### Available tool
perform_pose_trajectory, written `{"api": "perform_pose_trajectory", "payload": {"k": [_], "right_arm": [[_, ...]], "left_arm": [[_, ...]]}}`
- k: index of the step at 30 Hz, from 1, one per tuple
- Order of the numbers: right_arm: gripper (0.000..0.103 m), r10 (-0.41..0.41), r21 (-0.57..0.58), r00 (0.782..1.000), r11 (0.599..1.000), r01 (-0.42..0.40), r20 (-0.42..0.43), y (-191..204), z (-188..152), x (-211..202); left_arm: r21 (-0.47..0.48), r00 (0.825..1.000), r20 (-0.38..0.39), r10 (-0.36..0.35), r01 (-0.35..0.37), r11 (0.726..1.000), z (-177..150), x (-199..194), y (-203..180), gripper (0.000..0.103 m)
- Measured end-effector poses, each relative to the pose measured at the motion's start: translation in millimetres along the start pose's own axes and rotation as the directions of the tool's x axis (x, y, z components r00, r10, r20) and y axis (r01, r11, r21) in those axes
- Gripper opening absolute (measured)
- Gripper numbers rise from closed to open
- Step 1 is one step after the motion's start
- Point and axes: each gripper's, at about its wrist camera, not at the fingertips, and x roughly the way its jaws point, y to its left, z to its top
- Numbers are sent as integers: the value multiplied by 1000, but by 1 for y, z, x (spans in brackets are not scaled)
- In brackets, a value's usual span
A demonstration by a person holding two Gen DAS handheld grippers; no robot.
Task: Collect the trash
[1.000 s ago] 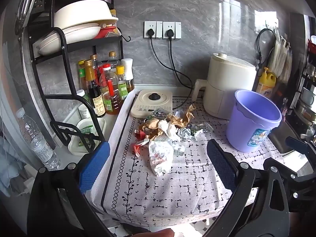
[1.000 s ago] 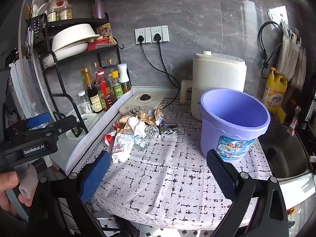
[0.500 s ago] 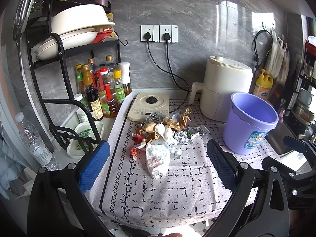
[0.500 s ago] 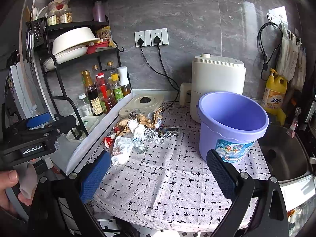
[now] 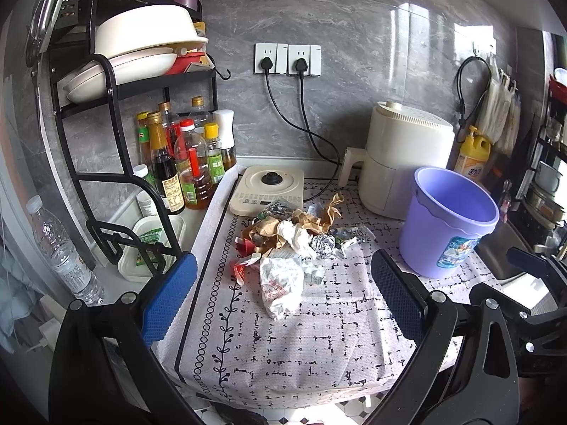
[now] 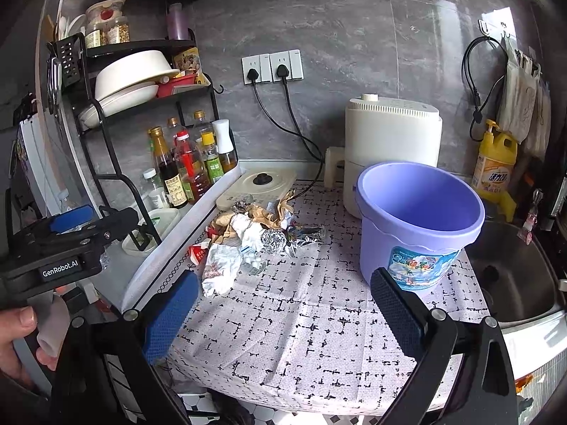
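A pile of trash (image 5: 294, 237) lies on the patterned cloth (image 5: 301, 336): brown paper, a foil ball (image 5: 323, 244), red scraps and a crumpled white wrapper (image 5: 280, 283) nearest me. It also shows in the right wrist view (image 6: 248, 237). An empty purple bucket (image 5: 450, 219) stands to the right of the pile, and it shows in the right wrist view (image 6: 418, 226). My left gripper (image 5: 283, 301) is open and empty, short of the wrapper. My right gripper (image 6: 283, 315) is open and empty, near the cloth's front edge.
A white induction cooker (image 5: 269, 191) sits behind the pile. A white appliance (image 5: 404, 156) stands behind the bucket. A black rack (image 5: 117, 134) with dishes and sauce bottles (image 5: 184, 163) fills the left. A sink (image 6: 510, 272) lies at the right.
Both grippers have drawn back a little from the counter, so the pile and bucket look slightly farther and lower. Both stay open and empty.
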Motion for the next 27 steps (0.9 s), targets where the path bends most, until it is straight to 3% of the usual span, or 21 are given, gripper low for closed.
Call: {"api": "perform_pose_trajectory", "payload": {"k": [27], "right_arm": [[95,-14,17,1000,1000,14,9,-6,-2,-6]], "left_arm": [[-21,1000,11,-16,16,1000,-2,-2,-2,97]]}}
